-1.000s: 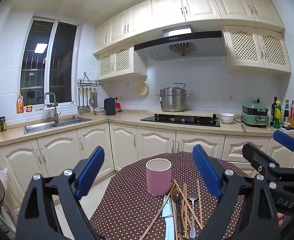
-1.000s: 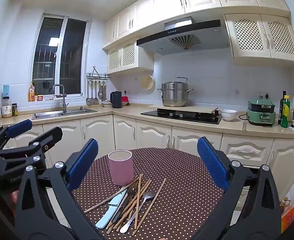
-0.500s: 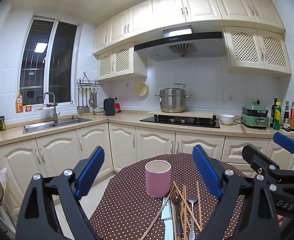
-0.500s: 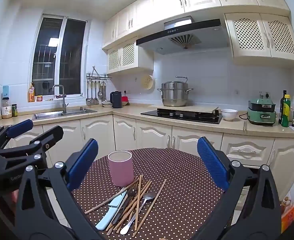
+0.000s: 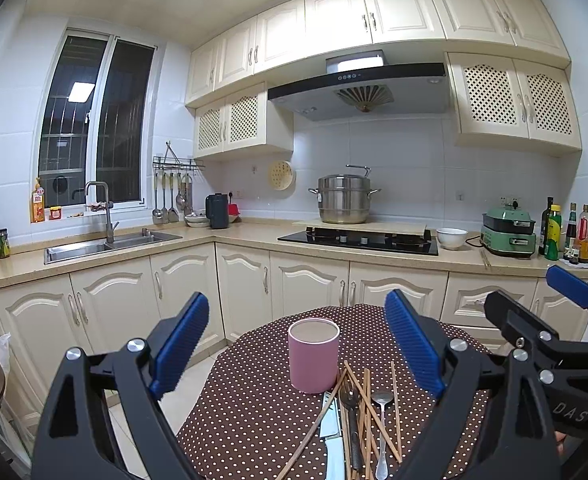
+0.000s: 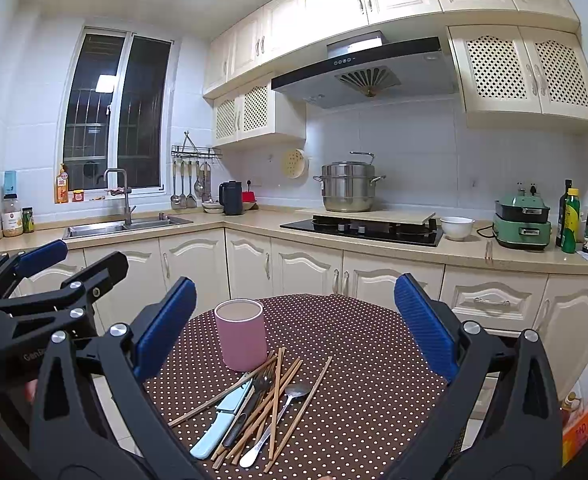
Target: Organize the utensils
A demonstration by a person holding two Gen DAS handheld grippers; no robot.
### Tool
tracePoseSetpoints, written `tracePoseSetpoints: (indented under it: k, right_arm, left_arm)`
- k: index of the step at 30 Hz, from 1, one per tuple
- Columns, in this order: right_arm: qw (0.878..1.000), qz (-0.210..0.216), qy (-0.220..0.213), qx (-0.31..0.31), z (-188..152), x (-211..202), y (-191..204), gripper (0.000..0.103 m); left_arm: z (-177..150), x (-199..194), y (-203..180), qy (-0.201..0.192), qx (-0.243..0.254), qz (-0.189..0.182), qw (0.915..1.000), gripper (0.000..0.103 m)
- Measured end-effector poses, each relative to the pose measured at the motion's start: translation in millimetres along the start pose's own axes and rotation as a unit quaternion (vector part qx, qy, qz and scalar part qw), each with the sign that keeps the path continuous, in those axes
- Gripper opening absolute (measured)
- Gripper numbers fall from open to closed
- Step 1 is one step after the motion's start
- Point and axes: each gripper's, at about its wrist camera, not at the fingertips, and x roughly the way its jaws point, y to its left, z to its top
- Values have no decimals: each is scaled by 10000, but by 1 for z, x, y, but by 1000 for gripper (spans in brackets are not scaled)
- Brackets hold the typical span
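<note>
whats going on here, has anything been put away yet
A person holds a gripper in each hand over a table with a dotted cloth. The left gripper and right gripper both have their jaws open and hold nothing. Chopsticks, a spoon, a fork and a knife lie in a loose pile beside the pink cup. Nothing looks sorted yet.

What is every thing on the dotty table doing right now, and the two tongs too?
Pink cup: upright, nothing sticking out of it.
Chopsticks: loose, crisscrossed in a pile beside the cup.
Spoon: lying flat in the pile.
Fork: lying flat under chopsticks.
Light blue knife: lying flat.
Left tongs: open, holding nothing.
Right tongs: open, holding nothing.
</note>
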Motion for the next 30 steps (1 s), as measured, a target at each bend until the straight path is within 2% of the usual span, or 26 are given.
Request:
tracePoseSetpoints:
  k: [30]
  right_arm:
    - [10000, -10, 85, 10, -2, 1, 0, 97]
  left_arm:
    - [-3, 1, -1, 34, -51, -32, 10000, 88]
